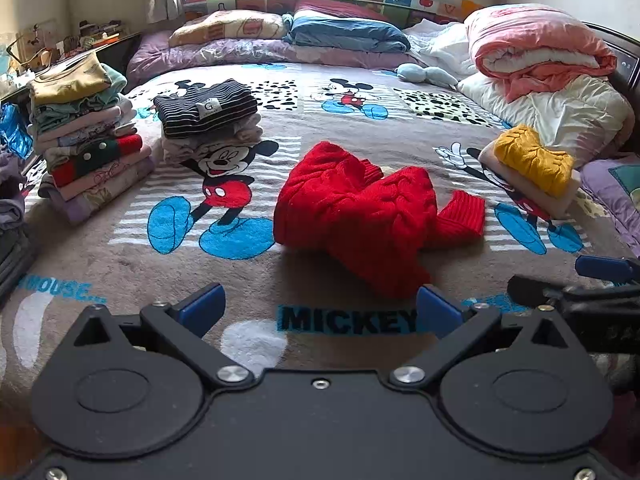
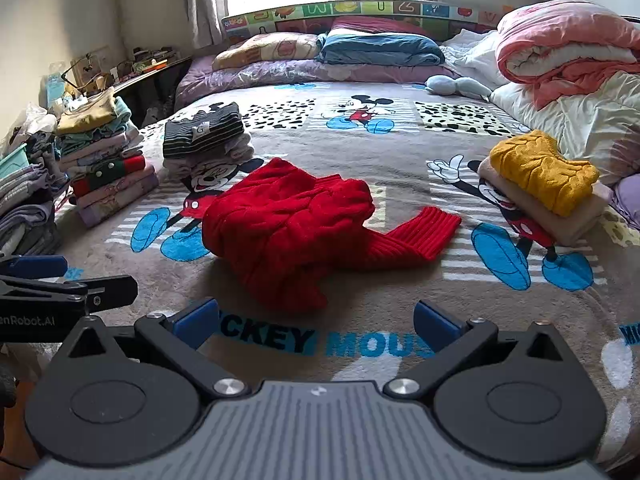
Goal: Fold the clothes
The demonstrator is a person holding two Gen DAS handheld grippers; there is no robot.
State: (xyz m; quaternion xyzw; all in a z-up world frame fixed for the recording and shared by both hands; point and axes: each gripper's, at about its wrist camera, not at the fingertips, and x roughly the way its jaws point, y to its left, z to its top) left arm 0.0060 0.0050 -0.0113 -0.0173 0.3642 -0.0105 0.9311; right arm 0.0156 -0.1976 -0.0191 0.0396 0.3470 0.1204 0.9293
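A red knitted sweater [image 1: 360, 212] lies crumpled in the middle of the bed, one ribbed cuff [image 1: 460, 216] sticking out to its right. In the right wrist view the same sweater [image 2: 288, 220] sits ahead and slightly left, cuff [image 2: 424, 232] pointing right. My left gripper [image 1: 320, 312] is open, hovering just short of the sweater's near edge, nothing between its blue pads. My right gripper [image 2: 316, 322] is also open and empty, a little back from the sweater. Each gripper shows at the edge of the other's view.
A Mickey Mouse blanket [image 1: 280, 280] covers the bed. Folded stacks stand on it: a tall pile at left [image 1: 88, 140], a striped-topped pile [image 1: 208, 120], a yellow knit on beige at right [image 1: 532, 168]. Pillows and rolled pink bedding [image 1: 540, 48] line the far side.
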